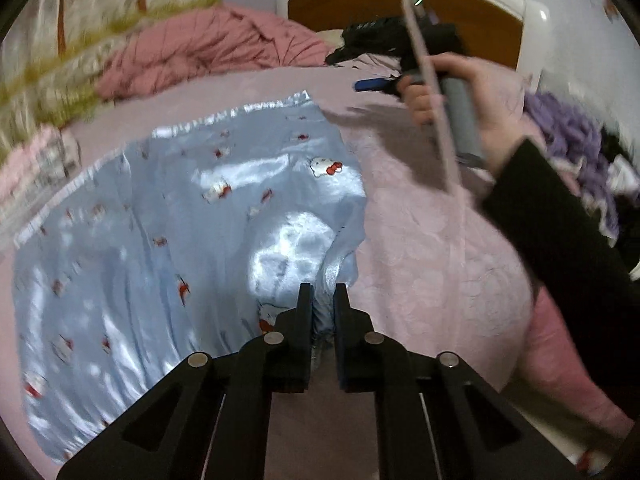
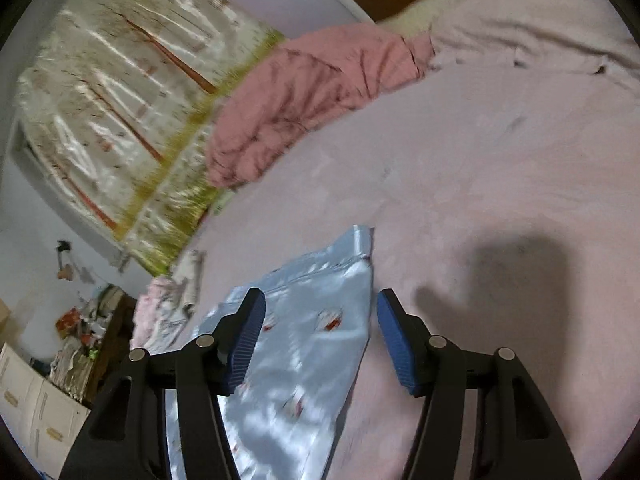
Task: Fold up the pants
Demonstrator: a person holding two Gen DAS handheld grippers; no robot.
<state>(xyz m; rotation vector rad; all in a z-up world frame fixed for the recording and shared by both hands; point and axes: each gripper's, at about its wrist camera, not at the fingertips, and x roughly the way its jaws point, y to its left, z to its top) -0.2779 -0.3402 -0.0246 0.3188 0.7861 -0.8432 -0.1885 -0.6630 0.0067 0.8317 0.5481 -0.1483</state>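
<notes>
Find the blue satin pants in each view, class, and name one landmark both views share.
Left wrist view: pants fill the left and centre, on the bed.
Right wrist view: pants lie bottom centre, between the fingers.
Shared landmark: the rumpled pink quilt farther up the bed.

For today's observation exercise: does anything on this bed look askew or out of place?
The light blue satin pants lie wrinkled, with one edge bunched up where the left gripper pinches it. A pink quilt sits crumpled near the headboard.
</notes>
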